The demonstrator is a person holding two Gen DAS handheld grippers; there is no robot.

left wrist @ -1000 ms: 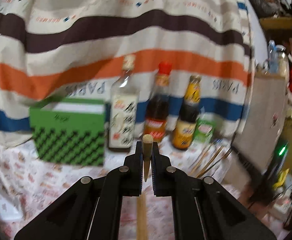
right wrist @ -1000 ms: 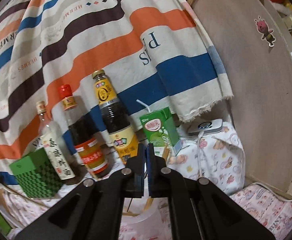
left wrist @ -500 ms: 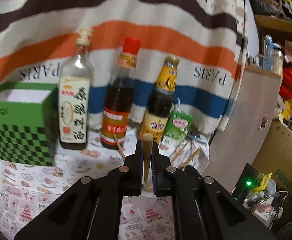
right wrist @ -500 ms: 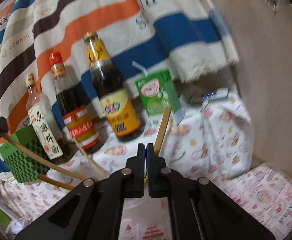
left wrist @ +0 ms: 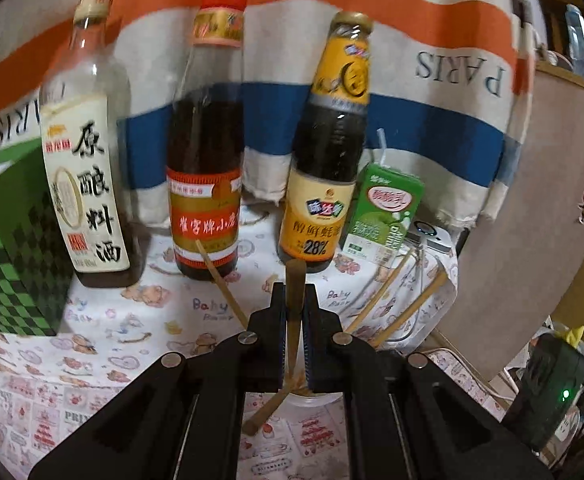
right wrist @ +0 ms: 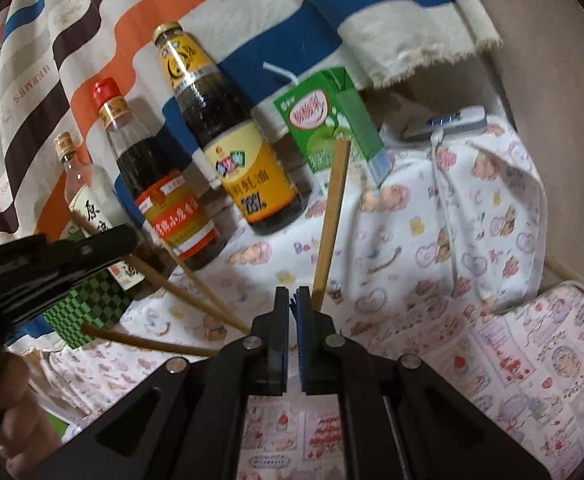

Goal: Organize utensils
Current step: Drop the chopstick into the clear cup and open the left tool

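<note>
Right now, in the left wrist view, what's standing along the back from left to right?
Green checkered box → clear bottle with the white label → red-capped dark bottle → yellow-labelled dark bottle → green drink carton.

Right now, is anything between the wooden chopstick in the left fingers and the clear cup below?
Nothing visible. The round wooden chopstick sits right above the clear plastic cup; wooden chopsticks already inside lean outward. The fingers hide most of the rim.
</note>
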